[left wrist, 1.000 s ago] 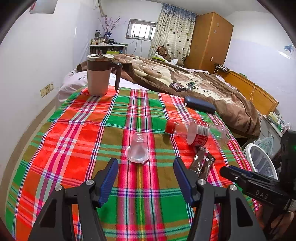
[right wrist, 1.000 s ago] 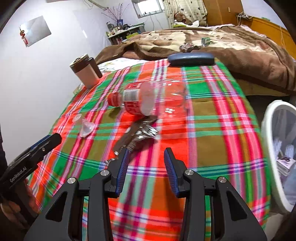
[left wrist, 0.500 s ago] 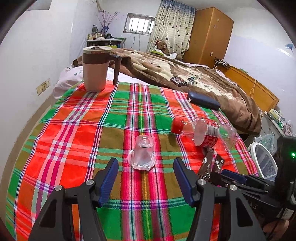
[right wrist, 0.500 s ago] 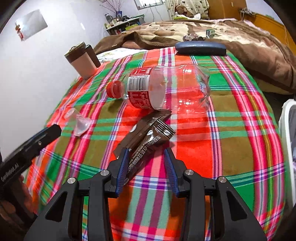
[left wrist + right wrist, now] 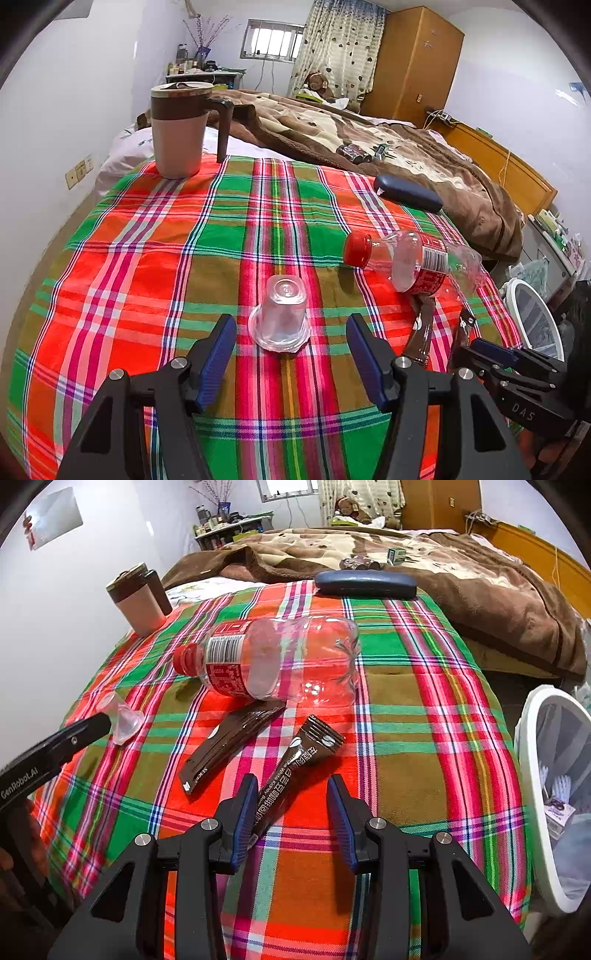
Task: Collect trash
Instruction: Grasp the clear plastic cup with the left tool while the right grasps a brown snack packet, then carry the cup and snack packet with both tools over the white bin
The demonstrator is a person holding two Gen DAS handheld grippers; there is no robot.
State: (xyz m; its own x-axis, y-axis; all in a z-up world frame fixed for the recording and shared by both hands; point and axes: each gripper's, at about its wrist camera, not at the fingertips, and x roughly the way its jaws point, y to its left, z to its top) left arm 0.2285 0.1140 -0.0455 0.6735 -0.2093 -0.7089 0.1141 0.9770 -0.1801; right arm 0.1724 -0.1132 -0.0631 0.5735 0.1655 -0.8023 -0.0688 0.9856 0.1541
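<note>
On the plaid tablecloth an upturned clear plastic cup stands just ahead of my open left gripper, centred between the jaws. An empty clear bottle with a red cap lies on its side. Two brown sachets lie in front of it: one further left, the other with its near end between the jaws of my open right gripper, close to the left pad. The left gripper also shows at the left of the right wrist view.
A white mesh bin stands on the floor off the table's right edge. A lidded brown and beige mug and a dark blue case stand at the table's far side. A bed with a brown blanket lies behind.
Both grippers have moved forward and lower. The cup now sits close between the left jaws, and the near sachet's end now lies between the right jaws.
</note>
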